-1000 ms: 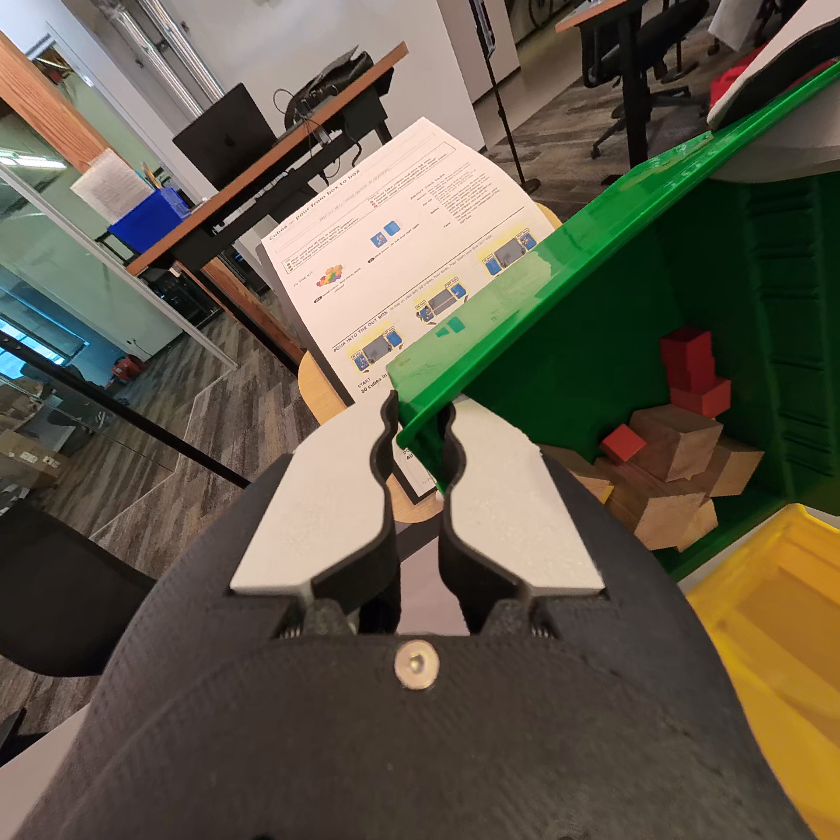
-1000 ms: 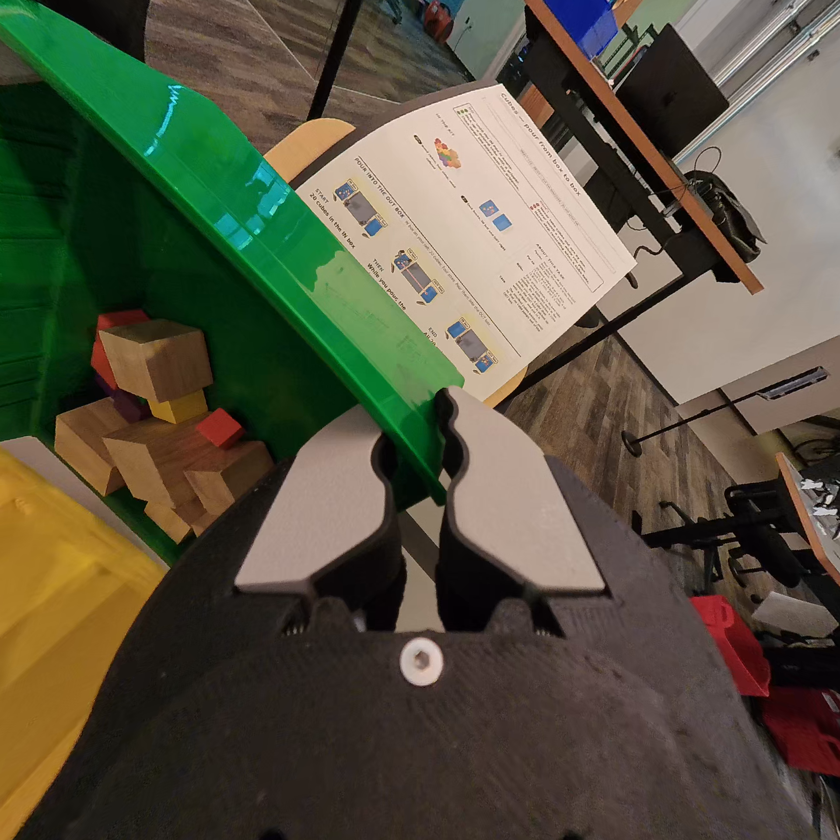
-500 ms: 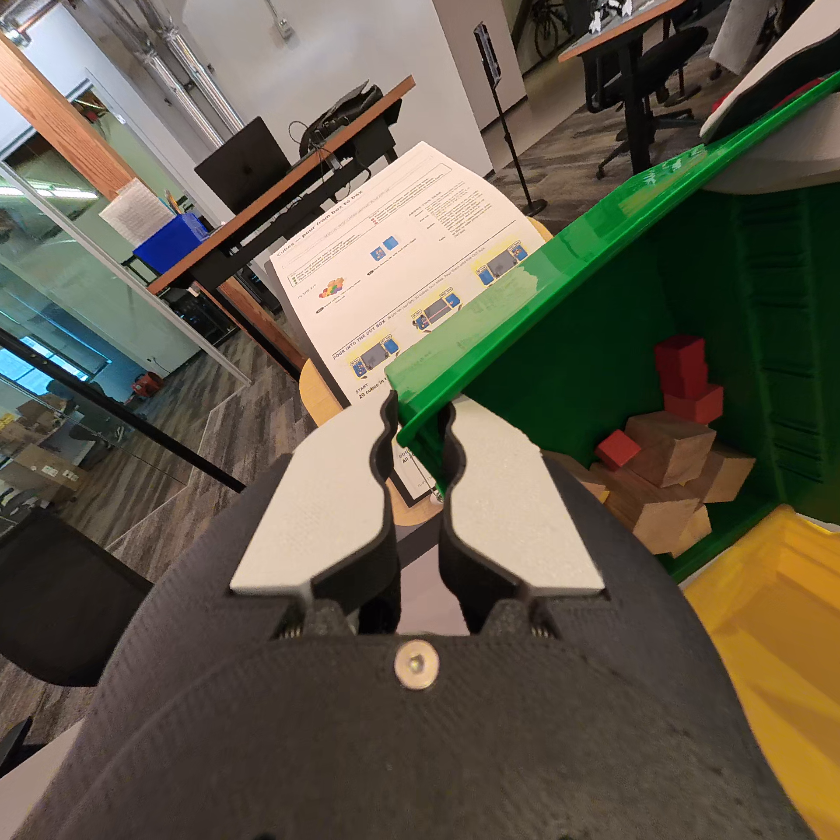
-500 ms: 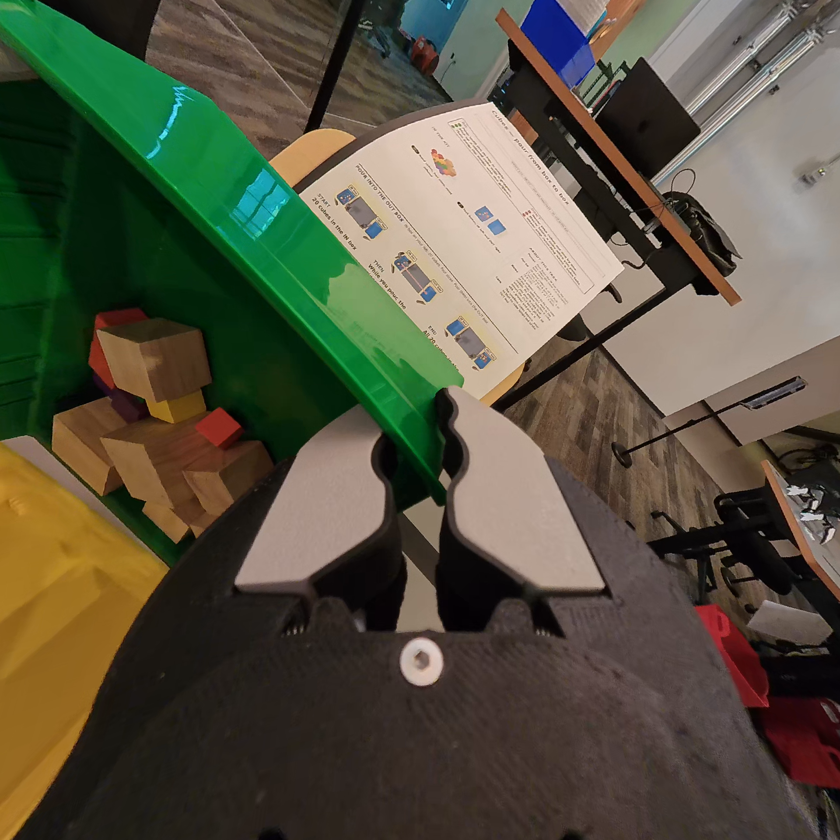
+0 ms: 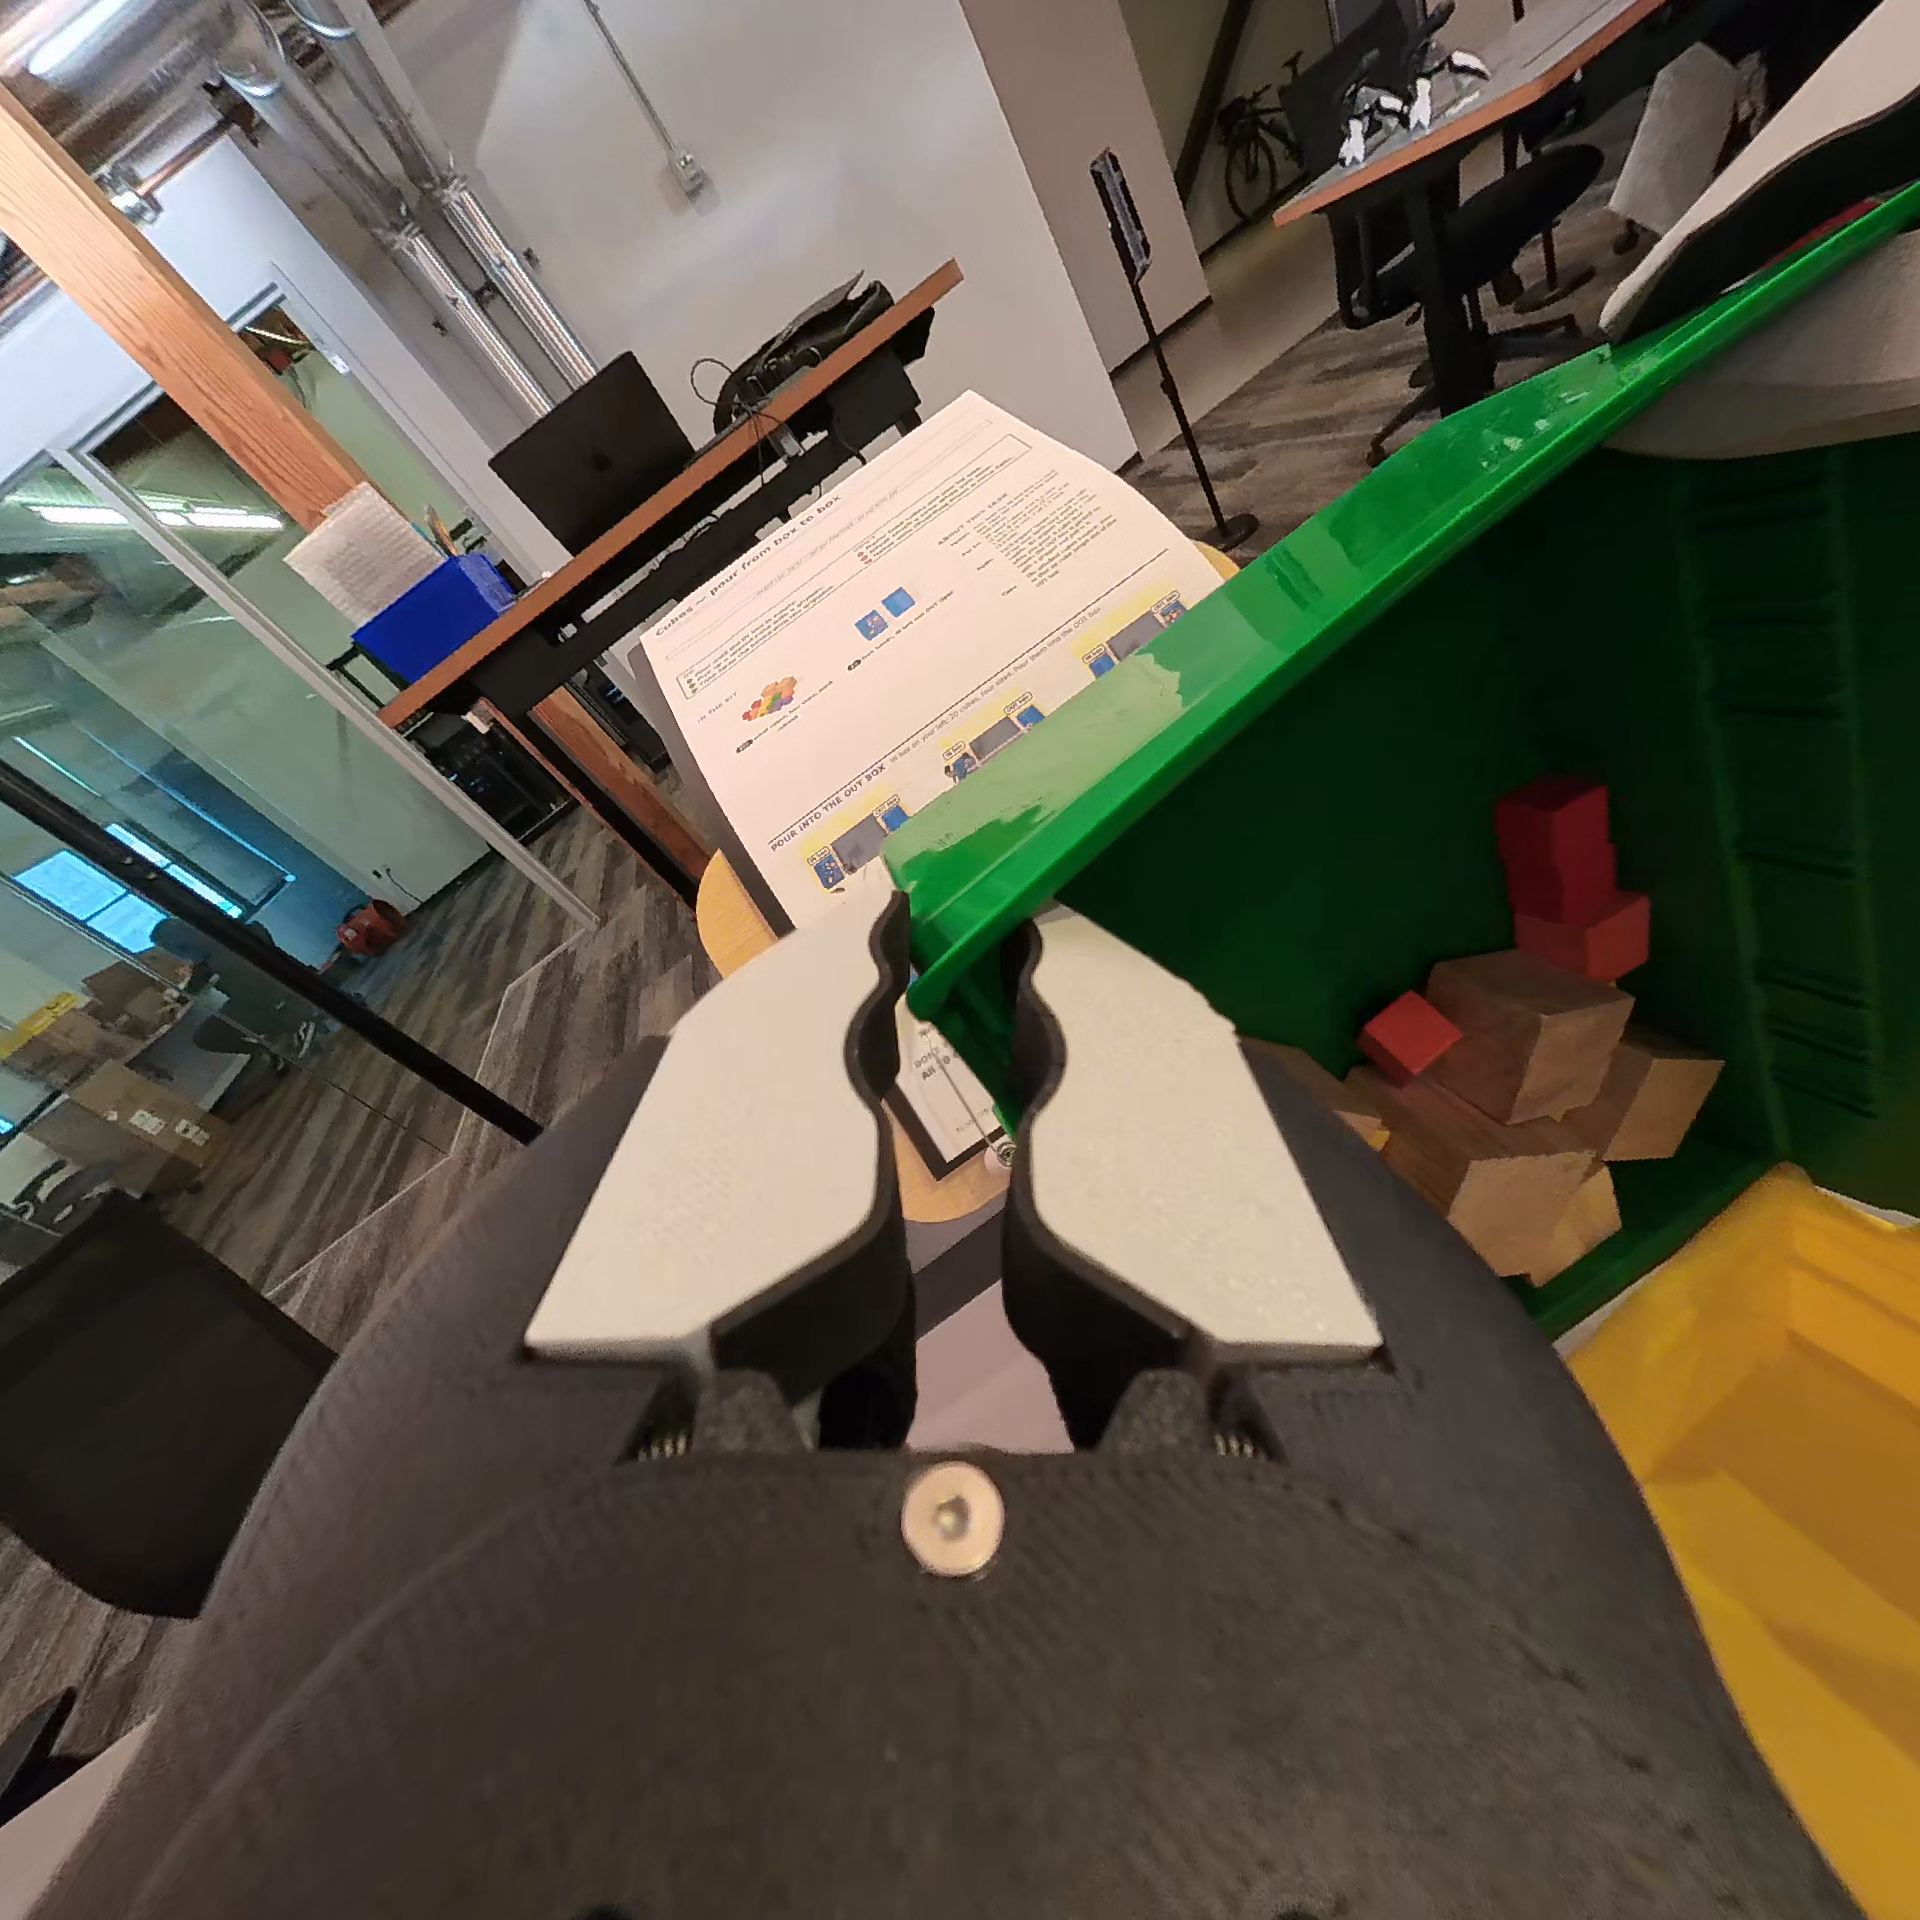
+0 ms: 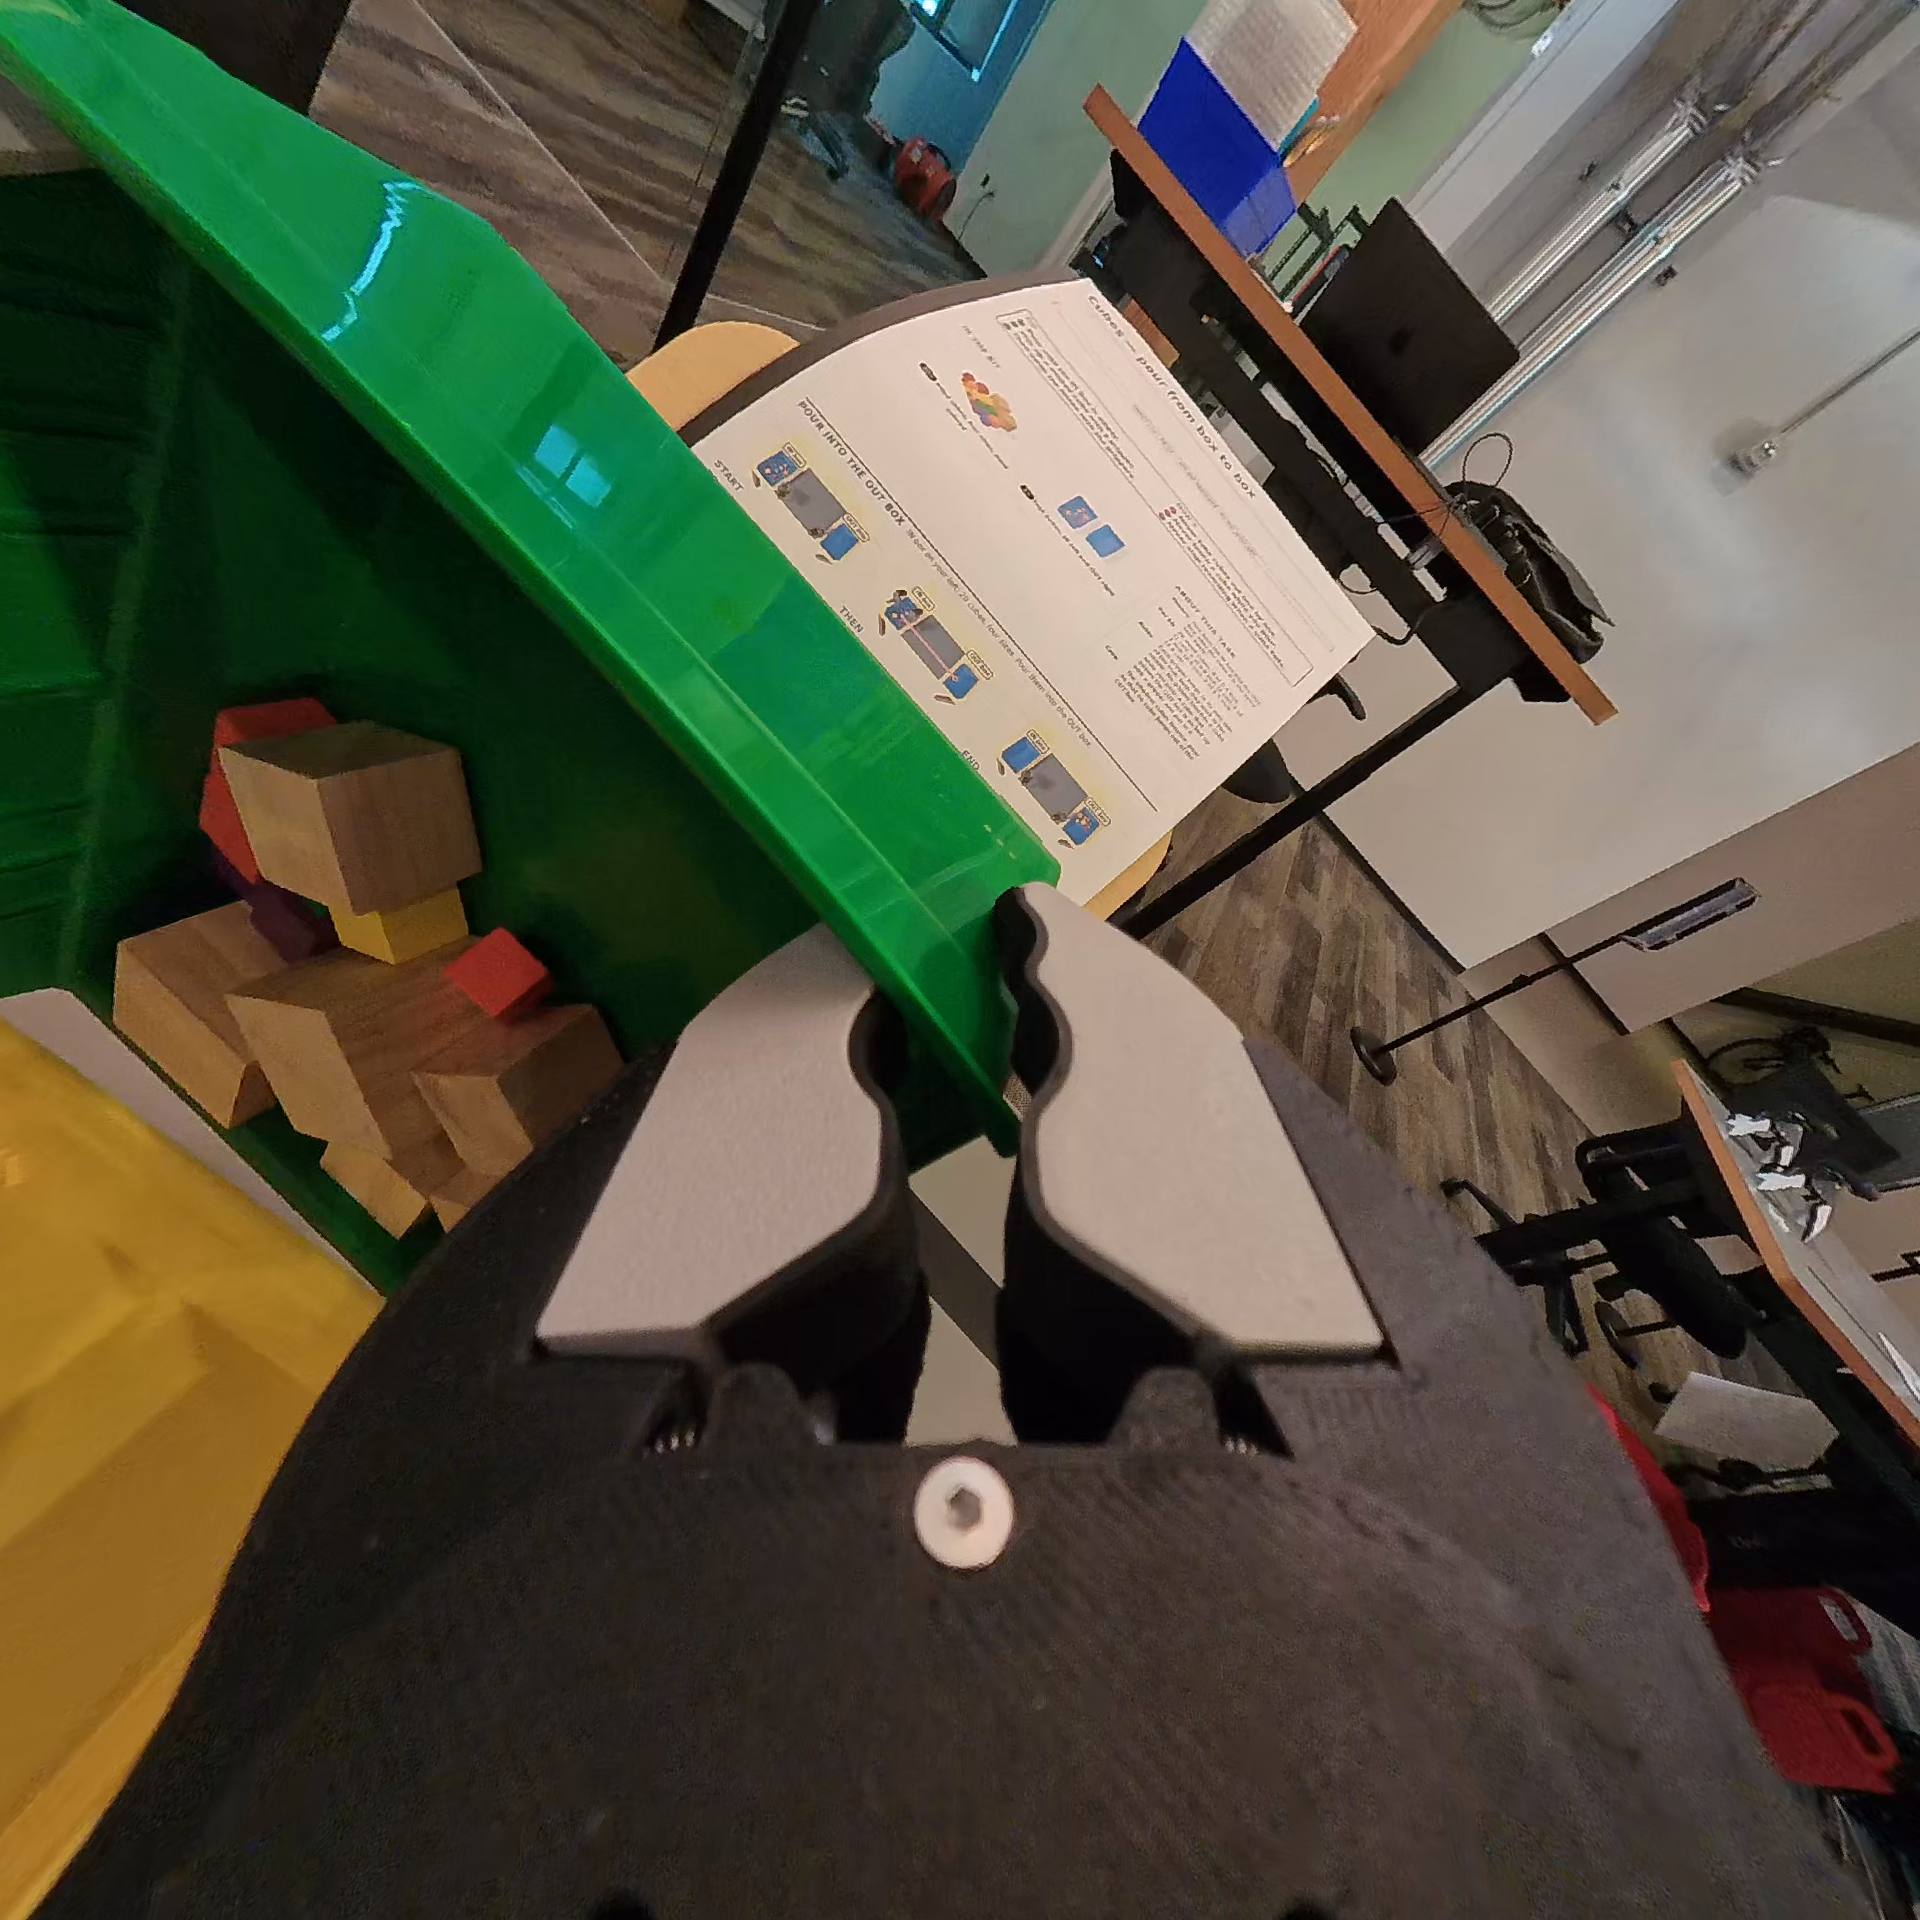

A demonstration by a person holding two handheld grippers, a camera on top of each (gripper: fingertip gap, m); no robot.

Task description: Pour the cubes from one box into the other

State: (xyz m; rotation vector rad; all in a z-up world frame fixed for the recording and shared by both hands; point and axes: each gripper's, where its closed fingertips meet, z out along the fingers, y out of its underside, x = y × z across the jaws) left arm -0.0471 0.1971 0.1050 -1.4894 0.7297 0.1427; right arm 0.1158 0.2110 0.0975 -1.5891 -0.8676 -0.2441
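Observation:
A green box (image 5: 1299, 831) is held tilted, its open side toward a yellow box (image 5: 1766, 1507) below it. My left gripper (image 5: 961, 945) is shut on one corner of the green box's rim. My right gripper (image 6: 951, 956) is shut on the opposite corner of the green box (image 6: 582, 582). Several wooden and coloured cubes (image 5: 1507, 1091) lie piled in the low corner of the green box, next to the yellow box's edge; they also show in the right wrist view (image 6: 353, 956). The yellow box (image 6: 125, 1351) looks empty where visible.
A printed instruction sheet (image 5: 914, 644) stands upright on a round wooden stand behind the boxes, also seen in the right wrist view (image 6: 1060, 582). Desks, a laptop (image 5: 592, 457), a blue bin (image 5: 436, 613), office chairs and a glass wall lie beyond.
Both grippers have tipped the green box further, so the views look higher into the room. The cube pile has shifted slightly toward the yellow box's edge.

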